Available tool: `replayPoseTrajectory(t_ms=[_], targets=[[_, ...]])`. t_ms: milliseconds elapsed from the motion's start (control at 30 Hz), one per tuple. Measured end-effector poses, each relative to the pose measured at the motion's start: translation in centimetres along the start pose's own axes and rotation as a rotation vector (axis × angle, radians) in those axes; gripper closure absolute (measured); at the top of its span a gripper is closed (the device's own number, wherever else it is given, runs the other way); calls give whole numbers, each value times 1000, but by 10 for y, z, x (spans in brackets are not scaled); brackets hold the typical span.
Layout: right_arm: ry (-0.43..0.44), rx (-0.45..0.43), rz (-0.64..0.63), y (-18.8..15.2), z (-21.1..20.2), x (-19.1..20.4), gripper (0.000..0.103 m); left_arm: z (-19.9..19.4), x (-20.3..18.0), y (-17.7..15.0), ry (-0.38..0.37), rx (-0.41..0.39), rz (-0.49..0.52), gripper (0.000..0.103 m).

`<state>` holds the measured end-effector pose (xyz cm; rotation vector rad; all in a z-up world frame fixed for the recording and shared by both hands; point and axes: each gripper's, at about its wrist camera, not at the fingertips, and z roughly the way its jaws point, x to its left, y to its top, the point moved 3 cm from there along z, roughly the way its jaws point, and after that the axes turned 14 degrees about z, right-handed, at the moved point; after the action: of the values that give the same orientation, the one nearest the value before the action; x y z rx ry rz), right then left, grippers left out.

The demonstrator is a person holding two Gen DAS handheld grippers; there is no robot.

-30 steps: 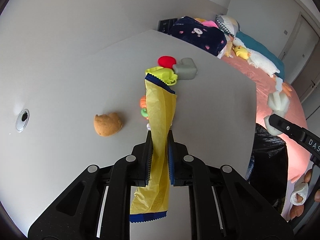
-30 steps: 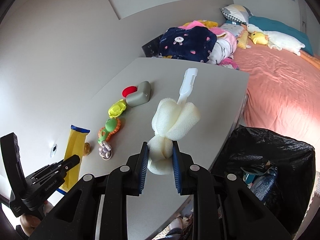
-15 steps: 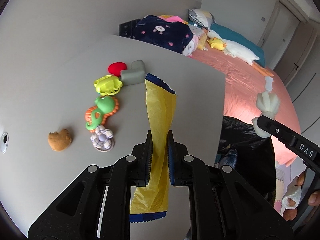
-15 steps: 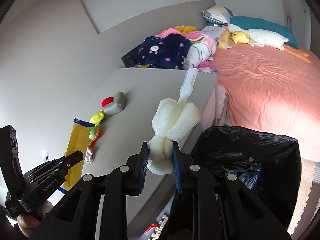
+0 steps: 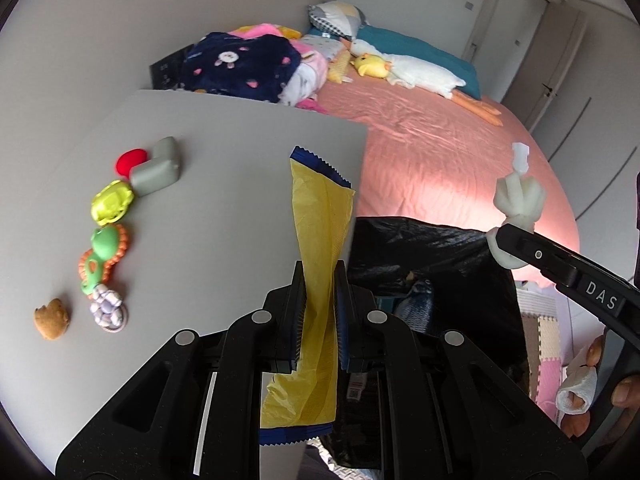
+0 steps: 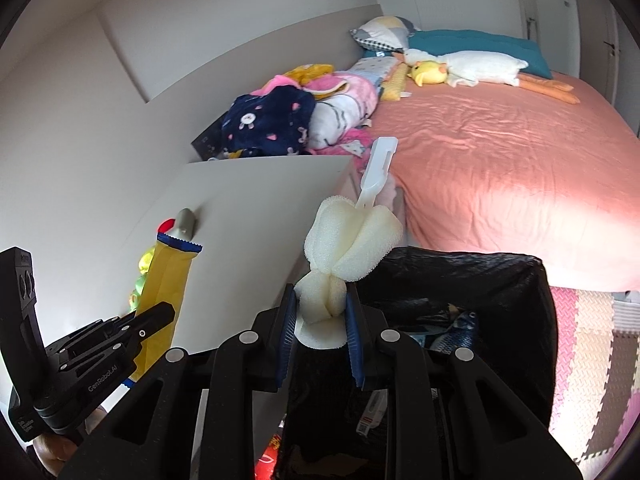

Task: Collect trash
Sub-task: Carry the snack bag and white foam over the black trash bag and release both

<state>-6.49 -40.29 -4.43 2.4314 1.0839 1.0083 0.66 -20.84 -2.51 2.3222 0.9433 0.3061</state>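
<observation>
My left gripper (image 5: 320, 276) is shut on a yellow snack wrapper (image 5: 320, 220) with blue serrated ends, held upright over the right edge of the grey table (image 5: 224, 184). My right gripper (image 6: 321, 304) is shut on a cream foam sponge brush (image 6: 352, 240) with a white plastic handle, held above the near left rim of the black bin bag (image 6: 516, 280). The bag (image 5: 424, 248) stands open beside the table with trash inside. In the right wrist view the left gripper (image 6: 160, 312) and its wrapper (image 6: 168, 280) show at lower left; the left wrist view shows the sponge brush (image 5: 520, 200) at right.
On the table lie a red and grey object (image 5: 156, 166), a yellow toy (image 5: 112, 202), a green and orange teether (image 5: 102, 256) and a brown biscuit (image 5: 51, 319). A pink bed (image 6: 500, 176) with plush toys and clothes lies beyond. Foam floor mats (image 6: 600, 360) sit at right.
Both grippers have swung right, off the table toward the black bin bag, still gripping the wrapper and the sponge brush. The bag now fills more of both views.
</observation>
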Motion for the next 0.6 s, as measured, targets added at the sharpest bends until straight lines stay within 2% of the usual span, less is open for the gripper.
replayPoseTrajectory(t_ms=[300,333,367,400,433,467,533,600], targets=[[-55,-24,81,6,-17,-45,77,18,-42,12,-96,32,81,90],[-53,-21,88,7,-18,-48,75,22,-48,13,-126,48,93,90],[-62,-15,95,8,-19,-52,63,26,-55,13,-155,69,109,89],[-90,-34,121,10,-24,-59,35,31,-60,13,-173,91,126,73],[-104,-68,147,11,-30,-66,20,34,-65,12,-172,108,141,51],[-106,-93,165,13,-34,-71,12,36,-69,11,-140,119,149,6],[-113,-112,192,17,-41,-81,12,37,-75,10,-128,97,159,7],[-117,-120,211,21,-44,-89,12,42,-76,10,-138,114,165,7]])
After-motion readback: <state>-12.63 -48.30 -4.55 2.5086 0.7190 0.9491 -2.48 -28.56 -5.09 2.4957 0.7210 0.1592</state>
